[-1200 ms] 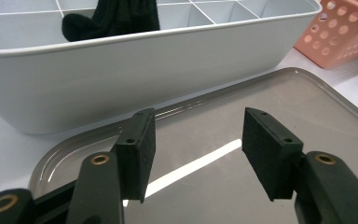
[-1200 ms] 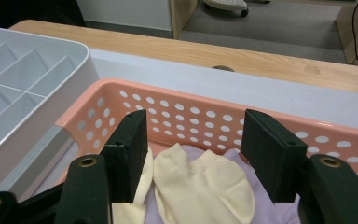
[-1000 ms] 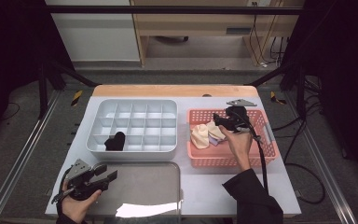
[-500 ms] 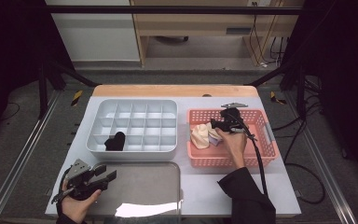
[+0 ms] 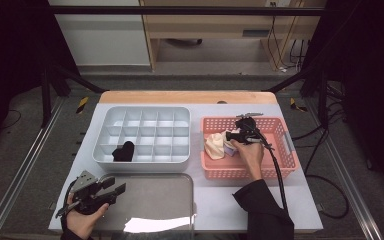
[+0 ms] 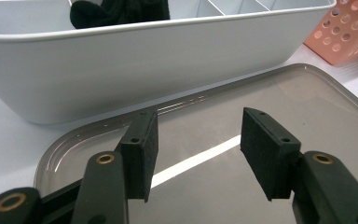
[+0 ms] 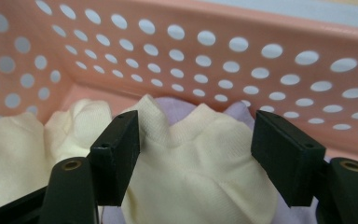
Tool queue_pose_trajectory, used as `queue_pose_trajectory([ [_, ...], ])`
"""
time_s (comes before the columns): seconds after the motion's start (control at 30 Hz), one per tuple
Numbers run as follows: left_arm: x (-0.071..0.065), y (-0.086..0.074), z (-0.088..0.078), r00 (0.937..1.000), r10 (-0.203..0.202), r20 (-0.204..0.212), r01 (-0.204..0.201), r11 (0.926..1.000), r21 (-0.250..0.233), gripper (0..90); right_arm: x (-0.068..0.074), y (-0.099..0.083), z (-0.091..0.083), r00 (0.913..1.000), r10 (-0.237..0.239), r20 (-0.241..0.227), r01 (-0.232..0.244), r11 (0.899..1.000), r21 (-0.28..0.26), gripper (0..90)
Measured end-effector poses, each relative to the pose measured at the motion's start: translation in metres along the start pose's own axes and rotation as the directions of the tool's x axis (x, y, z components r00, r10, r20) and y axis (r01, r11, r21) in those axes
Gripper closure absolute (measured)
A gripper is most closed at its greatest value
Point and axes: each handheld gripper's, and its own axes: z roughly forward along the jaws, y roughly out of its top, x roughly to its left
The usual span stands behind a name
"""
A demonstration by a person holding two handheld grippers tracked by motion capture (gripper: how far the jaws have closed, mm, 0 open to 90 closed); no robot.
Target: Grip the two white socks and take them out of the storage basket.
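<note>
Over the last second my right tool (image 5: 231,136) has slid a little toward the left end of the pink basket (image 5: 285,161) and dropped lower over the cream cloth (image 5: 214,145); my left tool (image 5: 114,189) has kept its place at the near left corner of the surface (image 5: 290,200).

In the right gripper view my right tool (image 7: 193,149) is released, its jaws spread wide with a fold of the cream cloth (image 7: 191,172) rising between them. The left jaw sits against the fabric; the right jaw stands clear of it. Some pale lilac fabric (image 7: 177,106) peeks out behind and under the cream cloth, against the basket's perforated wall (image 7: 242,56).

My left tool (image 6: 196,154) is also released, jaws apart with nothing between them, hovering over the grey tray (image 6: 317,112). Just beyond the tray stands the white divided bin (image 6: 144,60), and a black cloth (image 6: 121,11) lies in one of its near-row compartments, second from the left in the high view (image 5: 124,151). The bin (image 5: 142,135) and the basket sit side by side, apart.

My right hand (image 5: 250,155) and the tool cover part of the basket's contents, so I cannot tell how far the lilac fabric runs. The black cloth is cut off by the top edge of the left gripper view.
</note>
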Motion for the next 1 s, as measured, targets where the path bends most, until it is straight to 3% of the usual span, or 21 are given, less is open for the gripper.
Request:
queue_pose_trajectory([
  [0.17, 0.0, 0.0, 0.0, 1.0, 0.001, 0.003, -0.001, 1.0, 0.002, 46.0, 0.0, -0.002, 0.003, 1.0, 0.006, -0.005, -0.006, 0.999, 0.045, 39.0],
  [0.23, 0.0, 0.0, 0.0, 1.0, -0.001, 0.004, 0.001, 1.0, 0.002, 46.0, 0.0, -0.002, 0.004, 0.9998, 0.016, -0.015, -0.014, 0.997, 0.074, 47.9],
  [0.3, 0.001, 0.0, 0.0, 1.0, 0.0, 0.004, 0.0, 1.0, 0.003, 46.0, 0.001, -0.002, 0.005, 0.9995, 0.023, -0.022, -0.021, 0.996, 0.089, 50.8],
  [0.4, 0.001, 0.0, 0.001, 1.0, -0.003, 0.005, 0.003, 1.0, 0.005, 46.1, 0.002, -0.002, 0.005, 0.9995, 0.011, -0.029, -0.008, 0.994, 0.105, 62.4],
  [0.43, 0.001, 0.0, 0.001, 1.0, -0.003, 0.006, 0.003, 1.0, 0.006, 46.2, 0.001, -0.002, 0.003, 0.9993, 0.014, -0.035, -0.01, 0.993, 0.114, 70.1],
  [0.5, 0.001, -0.001, 0.001, 1.0, -0.003, 0.006, 0.003, 1.0, 0.008, 46.2, 0.001, -0.001, 0.002, 0.9994, 0.014, -0.033, -0.01, 0.994, 0.113, 72.9],
  [0.7, 0.001, -0.001, 0.001, 0.9999, -0.007, 0.011, 0.006, 0.9999, 0.011, 46.4, 0.0, 0.003, -0.008, 0.9993, 0.011, -0.037, -0.008, 0.997, 0.078, 77.9],
  [1.0, 0.0, -0.002, 0.003, 0.9997, -0.015, 0.021, 0.015, 0.9997, 0.02, 46.7, -0.009, 0.012, -0.049, 0.9982, 0.024, -0.055, -0.027, 0.997, -0.066, 78.4],
])
